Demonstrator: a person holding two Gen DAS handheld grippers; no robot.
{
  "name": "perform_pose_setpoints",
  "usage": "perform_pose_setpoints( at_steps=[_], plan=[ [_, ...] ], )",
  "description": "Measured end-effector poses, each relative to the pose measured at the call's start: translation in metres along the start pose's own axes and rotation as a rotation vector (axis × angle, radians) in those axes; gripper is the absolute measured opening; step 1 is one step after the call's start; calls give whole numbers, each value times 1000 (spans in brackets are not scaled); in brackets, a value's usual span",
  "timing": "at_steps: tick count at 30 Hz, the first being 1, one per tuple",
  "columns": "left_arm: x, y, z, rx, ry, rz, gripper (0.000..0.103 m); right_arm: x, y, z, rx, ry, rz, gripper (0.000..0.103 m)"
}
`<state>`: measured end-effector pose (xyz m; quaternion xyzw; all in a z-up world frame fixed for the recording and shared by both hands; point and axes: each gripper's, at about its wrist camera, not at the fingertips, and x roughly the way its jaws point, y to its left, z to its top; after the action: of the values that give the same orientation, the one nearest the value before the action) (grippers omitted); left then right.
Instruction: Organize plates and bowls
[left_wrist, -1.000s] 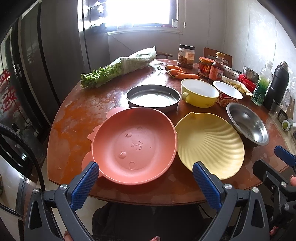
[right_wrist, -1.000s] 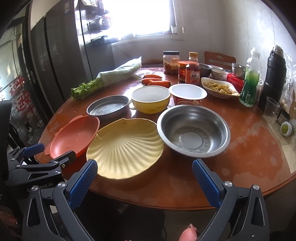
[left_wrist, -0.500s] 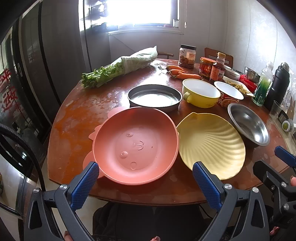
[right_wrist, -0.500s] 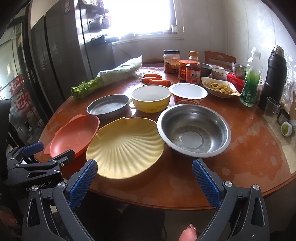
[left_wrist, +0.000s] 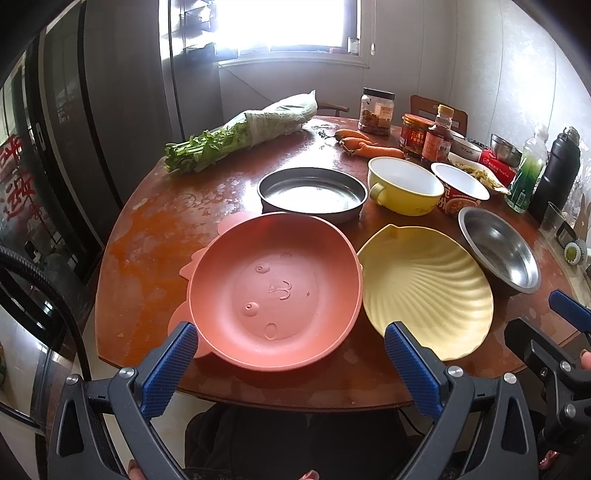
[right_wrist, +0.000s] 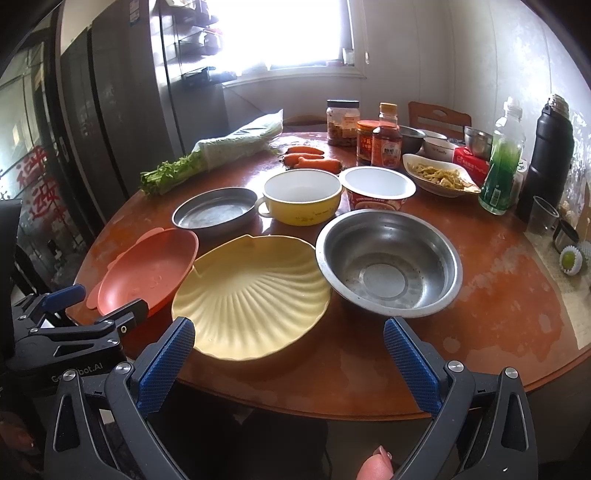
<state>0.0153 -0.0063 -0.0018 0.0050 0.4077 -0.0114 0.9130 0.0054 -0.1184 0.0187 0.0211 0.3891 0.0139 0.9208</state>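
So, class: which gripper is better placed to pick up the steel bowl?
Right. The right gripper is open, nearest the steel bowl; the left gripper faces the pink plate.

Surface (right_wrist: 498, 325): glossy reddish wood, worn in patches. Steel bowl (right_wrist: 388, 262) and round pan (right_wrist: 214, 212): shiny metal. Pink plate (left_wrist: 275, 291) and ribbed yellow plate (right_wrist: 251, 295): matt plastic. Tool fingers (right_wrist: 166, 365): textured blue pads.

1. A home kitchen or dining room — a worn round wooden table (right_wrist: 498, 314) by a bright window (right_wrist: 288, 33).
2. Carrots (right_wrist: 310, 160), bagged greens (left_wrist: 240, 136), sauce jars (right_wrist: 386, 147) and a dark fridge (left_wrist: 92, 147) point to it.
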Motion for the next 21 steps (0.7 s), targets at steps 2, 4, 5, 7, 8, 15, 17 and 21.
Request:
perform_pose_setpoints(
  at_steps=[2, 4, 5, 7, 8, 15, 17, 21],
  plan=[
    [2, 2, 1, -3, 1, 0, 102, 1, 2, 1, -2, 0, 1, 102],
    [3, 5, 2, -12, 4, 4, 102, 2, 3, 3, -6, 0, 6, 102],
    [3, 7, 3, -15, 5, 3, 102, 4, 4, 4, -8, 1, 6, 102],
    [5, 10, 4, -24, 7, 6, 102, 6, 6, 6, -12, 3, 7, 102],
    [5, 12, 5, -27, 6, 6, 102, 7, 7, 7, -15, 3, 9, 102],
    [8, 33, 10, -57, 11, 14, 102, 18, 22, 17, -38, 17, 34, 102],
    [9, 42, 10, -73, 16, 15, 102, 23, 30, 22, -53, 22, 44, 102],
    [14, 63, 12, -112, 40, 18, 102, 33, 47, 34, -93, 23, 70, 102]
  ],
)
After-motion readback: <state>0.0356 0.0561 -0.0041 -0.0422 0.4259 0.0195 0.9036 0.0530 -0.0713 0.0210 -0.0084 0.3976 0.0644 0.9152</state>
